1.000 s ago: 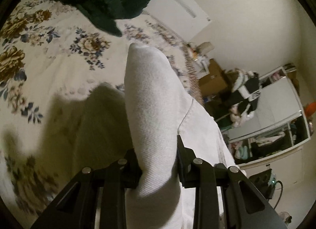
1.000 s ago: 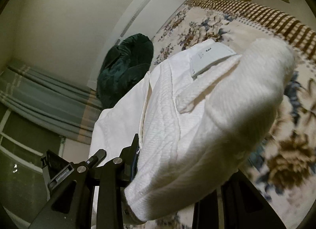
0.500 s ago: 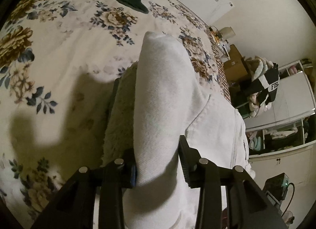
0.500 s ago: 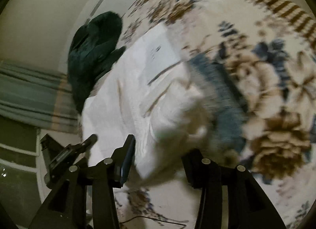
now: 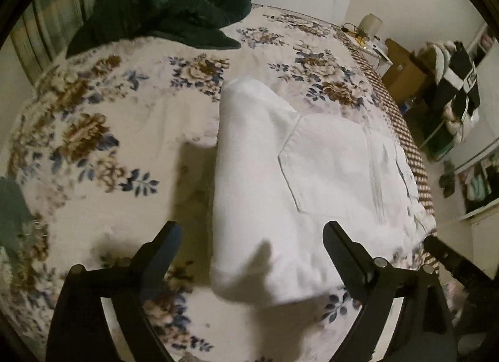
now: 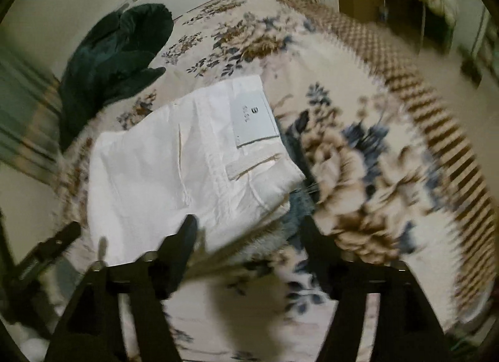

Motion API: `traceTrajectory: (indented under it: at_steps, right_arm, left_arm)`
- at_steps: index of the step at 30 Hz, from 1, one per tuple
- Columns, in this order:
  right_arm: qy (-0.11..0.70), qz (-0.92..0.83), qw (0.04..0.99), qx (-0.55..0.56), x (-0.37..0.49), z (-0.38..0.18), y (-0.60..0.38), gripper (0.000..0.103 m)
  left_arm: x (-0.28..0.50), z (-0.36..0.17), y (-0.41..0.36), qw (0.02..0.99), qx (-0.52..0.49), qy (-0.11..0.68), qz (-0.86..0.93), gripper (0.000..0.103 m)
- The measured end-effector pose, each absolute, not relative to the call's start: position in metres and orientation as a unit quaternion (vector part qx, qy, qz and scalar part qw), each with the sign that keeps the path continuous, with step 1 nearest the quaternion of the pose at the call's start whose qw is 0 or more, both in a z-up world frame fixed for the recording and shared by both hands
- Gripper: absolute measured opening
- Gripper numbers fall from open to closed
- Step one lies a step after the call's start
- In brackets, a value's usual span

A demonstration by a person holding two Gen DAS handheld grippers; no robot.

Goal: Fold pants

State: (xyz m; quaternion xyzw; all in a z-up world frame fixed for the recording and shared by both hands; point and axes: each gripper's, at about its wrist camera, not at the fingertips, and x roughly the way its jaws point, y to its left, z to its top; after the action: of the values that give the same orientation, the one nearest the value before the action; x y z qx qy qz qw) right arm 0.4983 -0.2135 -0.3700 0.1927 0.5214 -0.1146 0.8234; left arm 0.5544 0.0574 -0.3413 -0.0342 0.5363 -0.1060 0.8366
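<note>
The white cotton pants [image 5: 299,181] lay folded into a compact, thick rectangle on the cream fleece blanket printed with brown and blue flowers [image 5: 93,131], which covered the bed. In the left wrist view a stitched patch pocket [image 5: 327,165] faced up, and the rounded fold edge ran along the bundle's left side. In the right wrist view the same bundle [image 6: 184,162] showed its waistband end, with a pale rectangular label [image 6: 254,118] bearing small dark print and a belt loop [image 6: 249,168] just below it.

The left gripper [image 5: 252,234] hung over the near end of the pants with its black fingers [image 5: 162,246] spread wide apart — nothing was between them but the fabric lying below, and neither finger clearly touched it. The right gripper [image 6: 249,228] was likewise spread, its left finger [image 6: 184,237] over the near corner of the bundle and the other over the blanket; that view was smeared by motion blur, so contact could not be judged.

Beyond the pants, near the head of the bed, a dark green plush garment [image 5: 168,3] sat in a heap — well apart from the bundle. A brown-and-cream checked border [image 5: 402,131] edged the blanket on the right, and behind it stood a brown cardboard box [image 5: 402,72].
</note>
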Motion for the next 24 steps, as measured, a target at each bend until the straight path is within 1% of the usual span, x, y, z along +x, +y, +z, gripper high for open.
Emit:
traceTrajectory:
  at_steps: [1,6,14,24]
  right_arm:
    - [0.518,-0.12,0.829,0.174,0.495,-0.36,-0.208,0.103]
    - [0.495,-0.15,0.852,0.085,0.471,-0.315,-0.184,0.103]
    - [0.466,-0.139,0.871,0.064,0.413,-0.255,-0.177,0.103]
    - [0.41,-0.111,0.904,0.043,0.309,-0.163,-0.164,0.103]
  left_arm:
    - [0.547,-0.335,0.057,0.839,-0.031,0.533,-0.103,0.093]
    - [0.522,-0.307,0.057,0.849,-0.014,0.521,-0.082,0.099]
    - [0.463,-0.251,0.051,0.873,0.012,0.485,-0.058,0.099]
    - [0.371,-0.177,0.05,0.901,0.016,0.431,-0.036,0.099]
